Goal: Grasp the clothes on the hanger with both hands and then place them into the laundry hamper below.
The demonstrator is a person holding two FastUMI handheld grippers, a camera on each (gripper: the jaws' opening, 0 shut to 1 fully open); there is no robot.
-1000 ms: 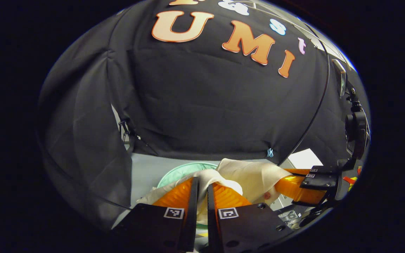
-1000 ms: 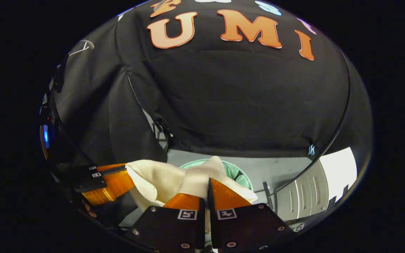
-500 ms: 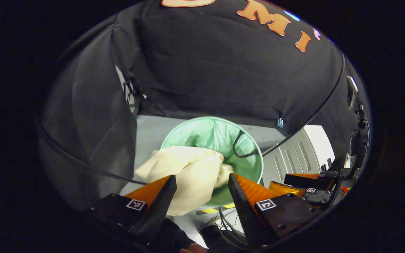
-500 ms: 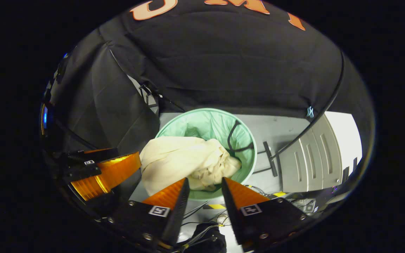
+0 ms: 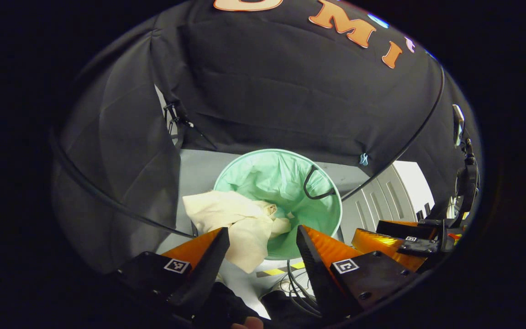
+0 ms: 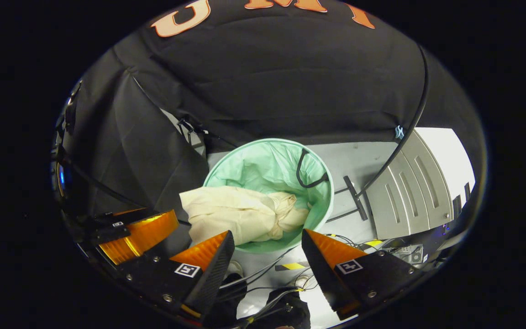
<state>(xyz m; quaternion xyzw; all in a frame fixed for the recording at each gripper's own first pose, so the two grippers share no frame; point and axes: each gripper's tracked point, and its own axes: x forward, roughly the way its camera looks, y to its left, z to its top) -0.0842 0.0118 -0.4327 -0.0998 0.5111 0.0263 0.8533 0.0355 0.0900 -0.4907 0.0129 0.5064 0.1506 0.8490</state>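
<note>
From my remote station, both fisheye views read dim overall, the black cloth wall swallowing light. The brightest patch is a white panel at far right, nearly blown out. The mint hamper is evenly lit and sharp; edges bend strongly and fall into shadow.

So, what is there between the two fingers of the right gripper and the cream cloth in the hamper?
In the right gripper view, only bare air separates the open right gripper from the cream cloth, draped over the hamper rim.
</note>
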